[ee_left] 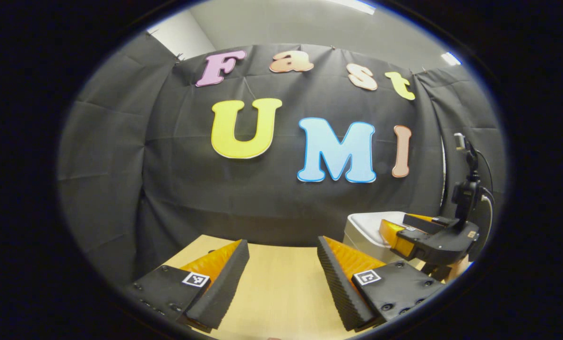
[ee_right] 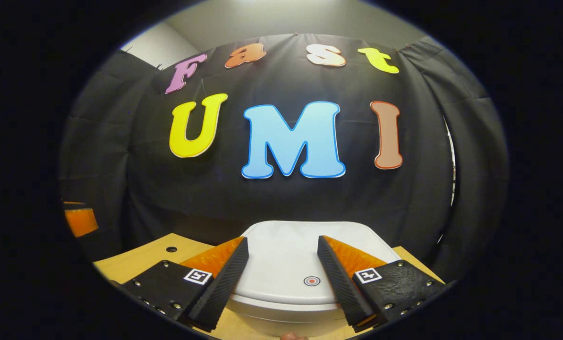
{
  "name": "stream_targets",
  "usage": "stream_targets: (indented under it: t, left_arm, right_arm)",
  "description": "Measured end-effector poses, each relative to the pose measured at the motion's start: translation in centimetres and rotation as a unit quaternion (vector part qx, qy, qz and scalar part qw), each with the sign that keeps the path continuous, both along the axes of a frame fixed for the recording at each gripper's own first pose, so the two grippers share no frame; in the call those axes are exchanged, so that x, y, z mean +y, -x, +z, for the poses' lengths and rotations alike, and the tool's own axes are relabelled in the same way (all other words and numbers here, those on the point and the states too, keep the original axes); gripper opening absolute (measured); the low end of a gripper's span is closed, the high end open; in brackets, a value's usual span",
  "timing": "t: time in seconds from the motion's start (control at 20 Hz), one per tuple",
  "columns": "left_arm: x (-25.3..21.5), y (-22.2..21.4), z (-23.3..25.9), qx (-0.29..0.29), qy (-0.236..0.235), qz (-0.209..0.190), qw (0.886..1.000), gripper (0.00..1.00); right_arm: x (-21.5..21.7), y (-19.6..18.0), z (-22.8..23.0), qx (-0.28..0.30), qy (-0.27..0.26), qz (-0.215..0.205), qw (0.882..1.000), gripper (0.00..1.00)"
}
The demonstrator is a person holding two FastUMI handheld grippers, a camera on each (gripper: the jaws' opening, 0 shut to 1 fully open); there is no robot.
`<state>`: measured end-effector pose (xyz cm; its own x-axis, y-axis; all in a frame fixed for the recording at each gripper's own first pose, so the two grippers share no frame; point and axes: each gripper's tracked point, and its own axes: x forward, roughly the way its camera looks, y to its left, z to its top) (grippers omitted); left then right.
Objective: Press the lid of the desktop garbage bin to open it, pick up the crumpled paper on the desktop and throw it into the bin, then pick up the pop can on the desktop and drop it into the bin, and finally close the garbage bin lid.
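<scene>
Evidently the first step is in hand: the garbage bin (ee_right: 286, 278) stands near the far edge of the table (ee_right: 140, 259), and its lid (ee_right: 281, 255) is seen lying flat and closed. The right tongs (ee_right: 281, 269) are held wide, with nothing between them, poised just over the lid so that the fingers straddle its front part. A small round mark (ee_right: 311, 281) is seen near the lid's front rim, beside the right finger; it is judged to be the pressing spot. For a clean press, one fingertip should be brought down squarely on that mark, pushed straight down and then released, so that the bin is not slid toward the table's far edge. The left tongs (ee_left: 281, 278) are also held wide and empty, over bare table to the left of the bin (ee_left: 364, 231), where the right tongs (ee_left: 406, 236) are seen over the lid. Paper and can are not located from these views.
</scene>
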<state>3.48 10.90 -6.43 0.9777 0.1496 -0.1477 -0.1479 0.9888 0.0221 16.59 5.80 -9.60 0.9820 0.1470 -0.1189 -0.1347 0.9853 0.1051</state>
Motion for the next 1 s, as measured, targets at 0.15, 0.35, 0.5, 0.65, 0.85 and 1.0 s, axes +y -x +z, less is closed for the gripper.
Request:
stream_targets:
  t: [0.15,0.35,0.5,0.65,0.85,1.0]
  left_arm:
    - [-1.2,0.5,-0.3,-0.001,0.000,0.007,1.000,0.95]
    - [-3.1,1.7,-0.2,-0.010,-0.007,0.022,1.000,0.95]
    - [-4.4,3.0,0.1,-0.021,-0.012,0.036,0.999,0.95]
    - [-5.6,4.2,0.8,-0.036,-0.015,0.047,0.998,0.95]
    - [-6.8,6.3,1.6,-0.047,-0.036,0.049,0.997,0.95]
    - [-7.0,6.9,2.5,-0.050,-0.039,0.049,0.997,0.95]
  right_arm:
    - [-0.9,2.2,1.4,-0.004,-0.002,0.007,1.000,0.94]
    - [-2.2,6.2,2.2,0.019,-0.015,0.025,0.999,0.94]
    - [-3.4,9.3,2.8,0.022,-0.009,0.033,0.999,0.94]
    - [-3.5,12.1,3.9,0.009,-0.001,0.054,0.998,0.95]
    - [-3.7,14.2,5.7,-0.026,-0.002,0.063,0.998,0.95]
    - [-4.4,14.6,7.2,-0.060,0.014,0.050,0.997,0.95]
